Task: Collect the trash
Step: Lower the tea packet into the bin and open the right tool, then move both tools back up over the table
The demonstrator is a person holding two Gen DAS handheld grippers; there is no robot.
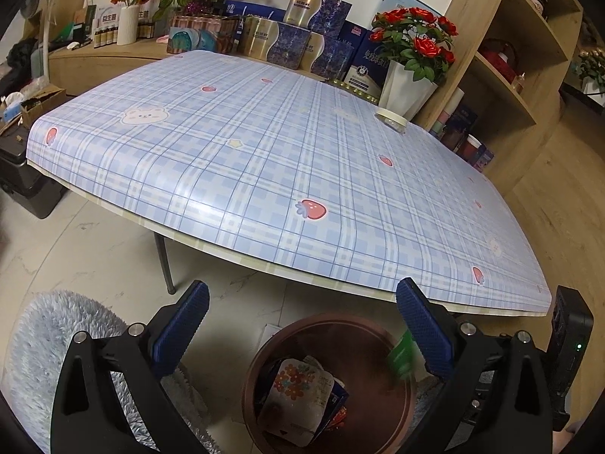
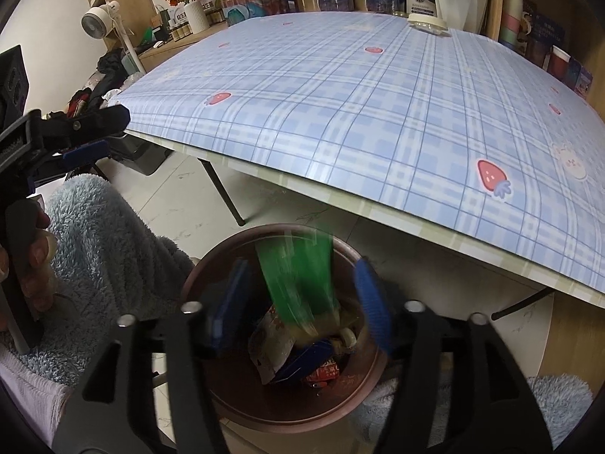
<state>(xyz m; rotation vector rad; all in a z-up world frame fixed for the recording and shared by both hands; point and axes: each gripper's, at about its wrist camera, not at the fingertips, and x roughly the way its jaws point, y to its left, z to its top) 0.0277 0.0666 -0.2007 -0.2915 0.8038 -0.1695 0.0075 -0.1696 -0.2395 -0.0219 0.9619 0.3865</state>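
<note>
Dropping trash: the right gripper (image 2: pixel 302 302), jaws spread, lets a blurred green wrapper (image 2: pixel 298 280) fall into the brown bin (image 2: pixel 211 397); the left gripper (image 1: pixel 302 325) hangs released. Next, probably seeking leftovers on the bench (image 1: pixel 264 159).

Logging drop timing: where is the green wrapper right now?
In the right wrist view the green wrapper is a blur between the open right gripper fingers, above the brown bin.
</note>
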